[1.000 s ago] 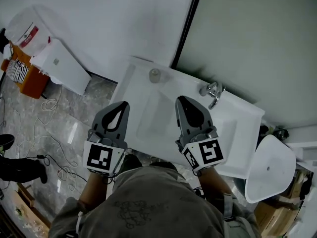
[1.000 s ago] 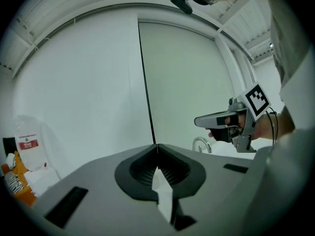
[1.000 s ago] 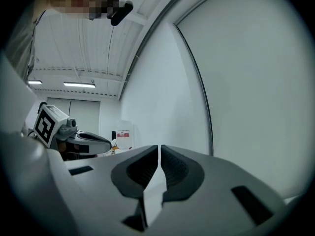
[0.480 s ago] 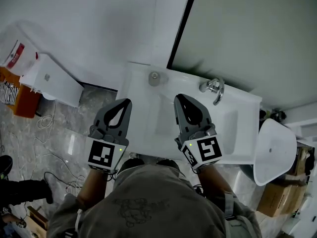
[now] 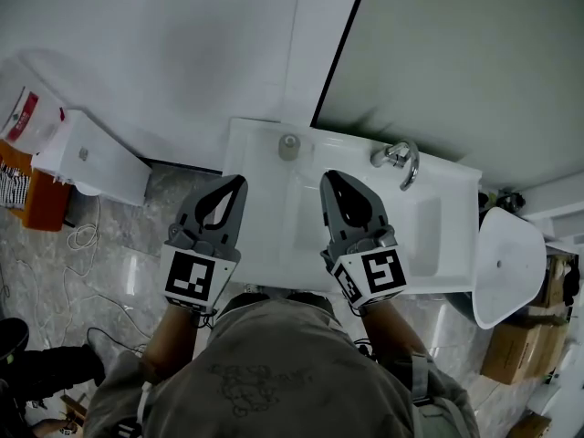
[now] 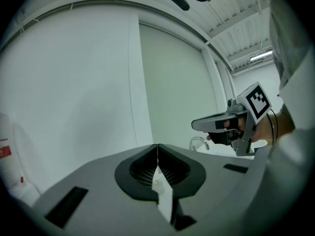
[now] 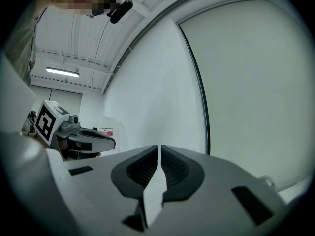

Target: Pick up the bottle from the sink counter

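A plain white wall (image 5: pixel 164 53) stands on the far side of the white sink counter (image 5: pixel 263 153). To the right of the wall, a thin black frame strip (image 5: pixel 339 57) borders a large pale grey-green panel (image 5: pixel 474 62). The floor (image 5: pixel 119 272) is glossy grey marbled stone, with loose pale cables (image 5: pixel 80 237) lying on it at the left. A white box-shaped cabinet (image 5: pixel 91 158) stands against the wall at the far left, with an orange crate (image 5: pixel 38 210) just beside it. At the right a white oval fixture (image 5: pixel 506 267) is near some cardboard boxes (image 5: pixel 511 354). Overhead, a ribbed white ceiling (image 7: pixel 74 38) carries a lit tube lamp (image 7: pixel 62 72).
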A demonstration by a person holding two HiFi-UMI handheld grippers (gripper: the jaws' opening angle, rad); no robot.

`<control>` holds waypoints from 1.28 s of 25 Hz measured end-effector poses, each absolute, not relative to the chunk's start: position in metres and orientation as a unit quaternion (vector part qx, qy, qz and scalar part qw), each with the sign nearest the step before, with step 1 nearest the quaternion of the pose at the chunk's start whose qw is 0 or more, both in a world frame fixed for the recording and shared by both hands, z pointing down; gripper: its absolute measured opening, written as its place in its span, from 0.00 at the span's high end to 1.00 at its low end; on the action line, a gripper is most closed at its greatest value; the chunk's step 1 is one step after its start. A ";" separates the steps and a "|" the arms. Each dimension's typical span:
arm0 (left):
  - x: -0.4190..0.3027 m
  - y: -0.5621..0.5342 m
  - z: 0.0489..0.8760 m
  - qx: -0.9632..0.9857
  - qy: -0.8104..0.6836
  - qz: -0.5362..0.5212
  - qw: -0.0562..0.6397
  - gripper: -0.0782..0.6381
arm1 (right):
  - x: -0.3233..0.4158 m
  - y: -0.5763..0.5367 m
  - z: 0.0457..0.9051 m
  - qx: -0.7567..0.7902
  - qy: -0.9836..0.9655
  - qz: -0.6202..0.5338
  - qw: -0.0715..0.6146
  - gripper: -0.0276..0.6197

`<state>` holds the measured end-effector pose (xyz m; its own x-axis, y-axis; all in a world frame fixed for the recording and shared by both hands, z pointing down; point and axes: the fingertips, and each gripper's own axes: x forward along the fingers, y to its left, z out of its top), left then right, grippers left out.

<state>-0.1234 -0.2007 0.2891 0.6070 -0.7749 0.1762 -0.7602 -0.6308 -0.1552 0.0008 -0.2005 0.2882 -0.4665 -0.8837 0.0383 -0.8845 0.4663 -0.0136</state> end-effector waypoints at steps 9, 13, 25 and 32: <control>-0.119 -0.223 0.288 -0.900 0.420 -0.107 0.045 0.87 | -0.005 -0.227 0.292 0.518 -0.855 0.004 0.019 0.90; -0.115 -0.239 0.288 -0.899 0.425 -0.098 0.043 0.87 | -0.007 -0.253 0.293 0.518 -0.855 -0.006 0.009 0.73; -0.105 -0.294 0.305 -0.893 0.433 -0.112 0.058 0.87 | -0.018 -0.341 0.356 0.498 -0.867 0.028 0.023 0.56; -0.105 -0.336 0.350 -0.893 0.427 -0.129 0.058 0.87 | -0.026 -0.379 0.410 0.497 -0.866 0.047 0.035 0.52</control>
